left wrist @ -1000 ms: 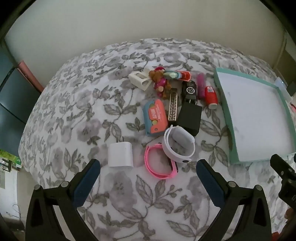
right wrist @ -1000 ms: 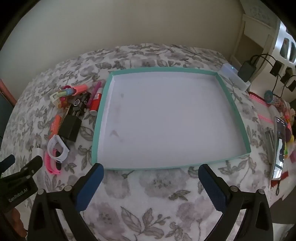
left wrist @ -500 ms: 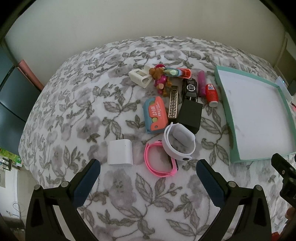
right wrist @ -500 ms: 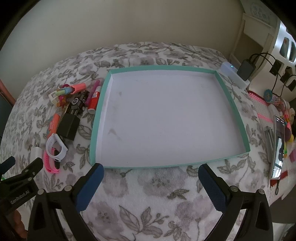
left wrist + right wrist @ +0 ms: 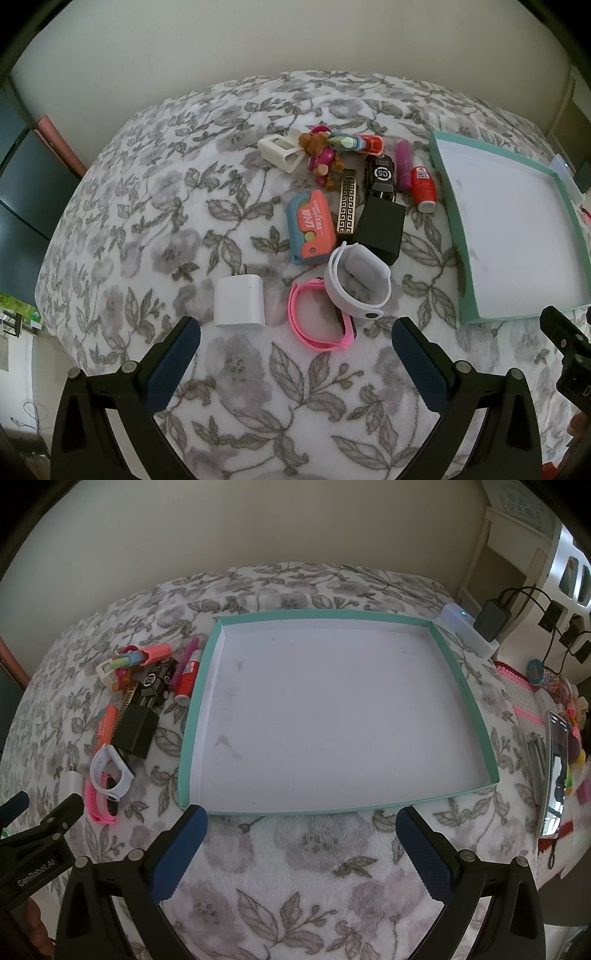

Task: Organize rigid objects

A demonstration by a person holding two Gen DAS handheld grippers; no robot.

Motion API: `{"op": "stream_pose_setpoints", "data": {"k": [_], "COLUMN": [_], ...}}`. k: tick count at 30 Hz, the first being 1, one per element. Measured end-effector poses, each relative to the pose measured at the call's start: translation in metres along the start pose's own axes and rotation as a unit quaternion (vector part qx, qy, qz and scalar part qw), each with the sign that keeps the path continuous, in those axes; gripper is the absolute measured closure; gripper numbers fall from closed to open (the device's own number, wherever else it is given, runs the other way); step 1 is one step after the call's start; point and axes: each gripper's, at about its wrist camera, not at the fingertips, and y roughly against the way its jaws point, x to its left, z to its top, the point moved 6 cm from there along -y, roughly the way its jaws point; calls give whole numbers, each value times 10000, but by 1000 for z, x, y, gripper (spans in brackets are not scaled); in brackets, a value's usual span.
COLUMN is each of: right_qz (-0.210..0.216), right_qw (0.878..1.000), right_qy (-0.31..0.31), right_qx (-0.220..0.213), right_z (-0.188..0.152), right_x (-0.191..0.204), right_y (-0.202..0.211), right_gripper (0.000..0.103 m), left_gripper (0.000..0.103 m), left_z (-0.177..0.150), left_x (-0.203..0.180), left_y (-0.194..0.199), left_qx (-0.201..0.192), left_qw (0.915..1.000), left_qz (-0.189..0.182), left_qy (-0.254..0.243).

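Observation:
A heap of small rigid items lies on the floral blanket [image 5: 147, 229]: a white charger [image 5: 239, 301], a pink band [image 5: 319, 321], a white watch band [image 5: 356, 282], a black adapter [image 5: 380, 229], a blue-orange case [image 5: 310, 227], a toy car [image 5: 382, 175] and a red tube [image 5: 423, 184]. My left gripper [image 5: 295, 354] hovers open just short of the charger and bands, holding nothing. A shallow teal-rimmed tray [image 5: 461, 686] with a bare white floor lies to the right of the heap. In front of its near rim hangs my right gripper [image 5: 301, 845], open and holding nothing.
A white power strip [image 5: 467, 627] with plugged adapters sits beyond the tray's far right corner. A phone [image 5: 554, 768], pens and small toys crowd the right edge. Dark furniture [image 5: 18, 192] stands left of the bed. The left gripper's body [image 5: 37, 845] shows at the right view's lower left.
Both views have pulled back slightly: the heap and the tray sit a little farther up in the frames. Both grippers stay open, and no object has moved.

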Motion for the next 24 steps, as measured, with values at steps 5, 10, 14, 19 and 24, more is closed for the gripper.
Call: {"op": "stream_pose_setpoints", "data": {"k": [5, 10, 14, 19, 24], "right_qz": [2, -3, -2, 0, 4], "right_qw": [10000, 10000, 10000, 10000, 10000], "right_qy": [-2, -2, 0, 0, 1], "right_qx": [-1, 6, 3, 6, 2], "right_z": [0, 0, 0, 0, 0], "right_x": [0, 0, 1, 0, 0], "right_y": [0, -1, -1, -1, -1], "right_gripper": [0, 0, 0, 0, 0], "left_gripper": [0, 0, 0, 0, 0], "left_z": [-1, -2, -3, -3, -3], "left_x": [0, 1, 1, 1, 1], "left_y": [0, -1, -2, -3, -3], "left_qx": [-3, 4, 27, 48, 48], "left_qw": [10000, 10000, 10000, 10000, 10000], "left_qz": [3, 7, 11, 29, 30], "left_qy": [2, 13, 22, 39, 37]}}
